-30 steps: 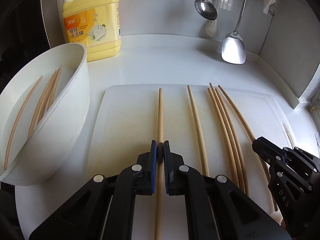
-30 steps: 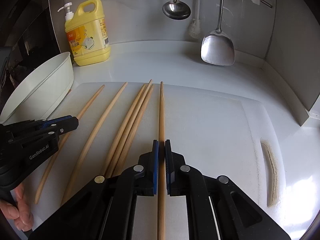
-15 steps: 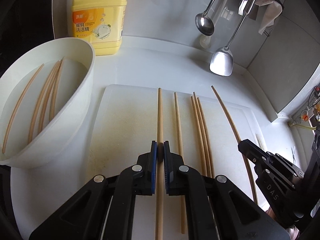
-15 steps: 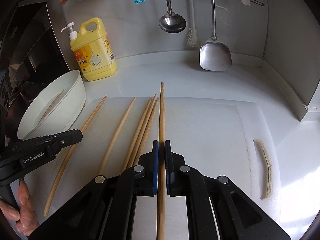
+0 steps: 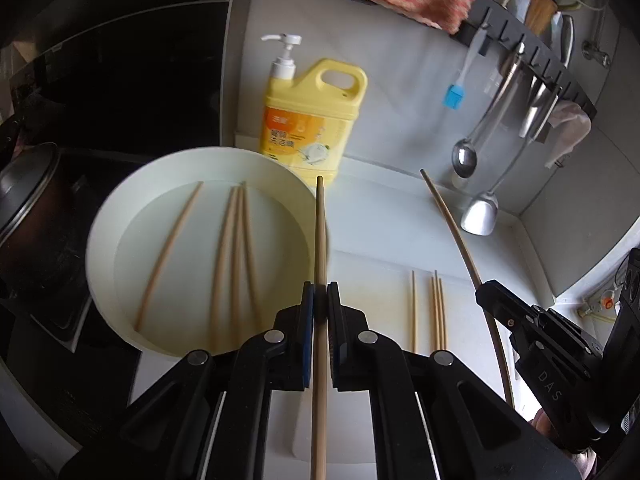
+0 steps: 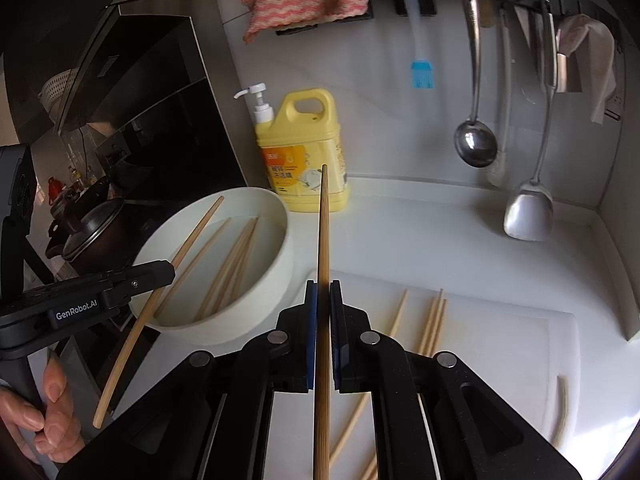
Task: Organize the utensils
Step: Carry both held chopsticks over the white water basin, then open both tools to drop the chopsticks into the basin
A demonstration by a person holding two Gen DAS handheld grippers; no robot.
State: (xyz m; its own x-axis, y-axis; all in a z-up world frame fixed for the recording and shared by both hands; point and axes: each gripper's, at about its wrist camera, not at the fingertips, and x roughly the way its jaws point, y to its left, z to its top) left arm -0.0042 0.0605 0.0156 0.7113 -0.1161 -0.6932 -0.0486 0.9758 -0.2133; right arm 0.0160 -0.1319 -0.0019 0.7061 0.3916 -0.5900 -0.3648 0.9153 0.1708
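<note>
So my left gripper [image 5: 320,300] was pinching one chopstick [image 5: 319,240], frame centre, over the white bowl's [image 5: 100,240] rim. Right gripper [image 6: 323,300] clamped another chopstick [image 6: 323,240] too. Three more chopsticks [image 5: 434,312] lay on the cutting board [image 5: 380,272], lower right.

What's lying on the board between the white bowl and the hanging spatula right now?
Three chopsticks lie on the cutting board between the white bowl and the spatula: one single, two paired. The right wrist view shows it.

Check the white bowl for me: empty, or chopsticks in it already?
Not empty. The white bowl already holds four chopsticks lying inside; three more remain on the cutting board.
</note>
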